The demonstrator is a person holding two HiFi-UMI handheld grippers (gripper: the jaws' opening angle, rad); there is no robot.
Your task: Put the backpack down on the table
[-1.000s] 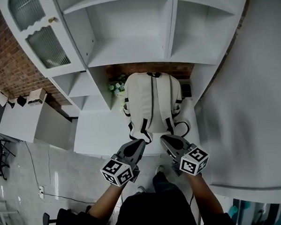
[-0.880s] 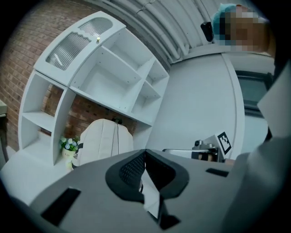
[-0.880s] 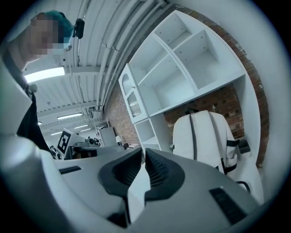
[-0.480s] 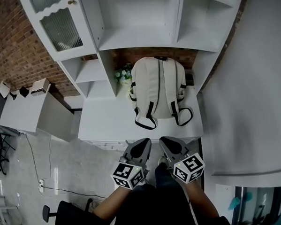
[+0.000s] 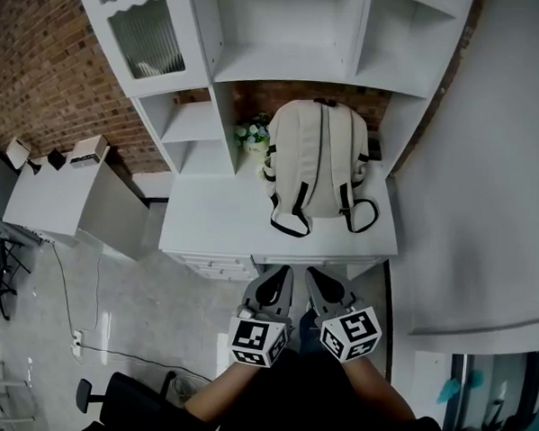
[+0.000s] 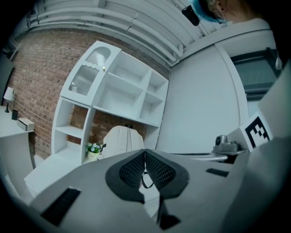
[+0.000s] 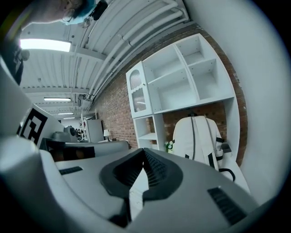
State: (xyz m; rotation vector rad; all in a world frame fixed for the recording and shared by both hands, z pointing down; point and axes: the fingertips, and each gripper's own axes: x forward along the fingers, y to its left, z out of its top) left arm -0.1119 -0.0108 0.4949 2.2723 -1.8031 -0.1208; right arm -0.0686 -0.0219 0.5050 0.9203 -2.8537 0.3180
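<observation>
Cream backpack (image 5: 315,158): it stands upright at the back of the white counter (image 5: 210,225), against the brick behind it and under the shelf unit (image 5: 288,40). Its strap side faces you, and the black strap loops trail onto the counter top.
Change from a second ago: your two grippers were over the counter, right at the backpack's lower straps. Now both are back past the counter's front edge, over the floor (image 5: 147,312) and close to your body. The backpack rests on its own.
Left gripper (image 5: 282,274): your jaws are fully together with nothing between them.
Right gripper (image 5: 313,277): your jaws have just been closing and now meet, also on nothing.
Backpack to jaws: it lies straight ahead of both grippers and well apart from them, with bare counter and the front edge between. Each gripper view shows it beyond the closed tips.
Edges: the small flower pot (image 5: 253,133) sits just beside the backpack's left side. A shelf upright and the plain white wall (image 5: 488,176) close in on its right.
Open room: the counter's left half is bare.
</observation>
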